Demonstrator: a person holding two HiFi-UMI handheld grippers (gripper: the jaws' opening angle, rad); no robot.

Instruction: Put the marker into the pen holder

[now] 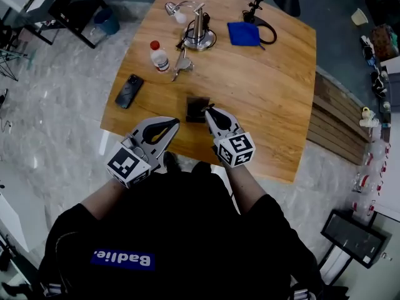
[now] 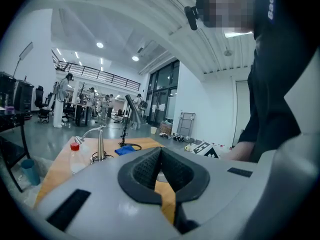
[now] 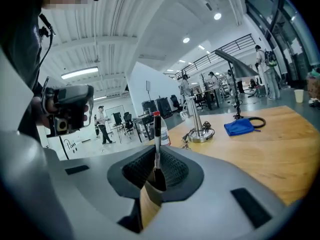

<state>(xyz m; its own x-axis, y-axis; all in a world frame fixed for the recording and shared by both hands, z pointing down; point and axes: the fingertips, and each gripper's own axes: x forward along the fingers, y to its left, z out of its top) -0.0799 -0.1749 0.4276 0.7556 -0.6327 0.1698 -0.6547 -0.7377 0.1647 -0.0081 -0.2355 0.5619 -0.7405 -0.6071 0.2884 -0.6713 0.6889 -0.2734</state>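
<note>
Large open lab hall: mezzanine railing [image 2: 100,76], glass wall [image 2: 162,91], desks [image 2: 80,109] with chairs [image 2: 41,101], people [image 2: 64,95] at workstations

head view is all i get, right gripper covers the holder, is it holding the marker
Observer: Yes. The right gripper view shows the right gripper shut on the marker, which stands upright between its jaws.
Operator: and the left one, got anything in it
Observer: No. The left gripper view shows the left gripper shut, with nothing between its jaws.
</note>
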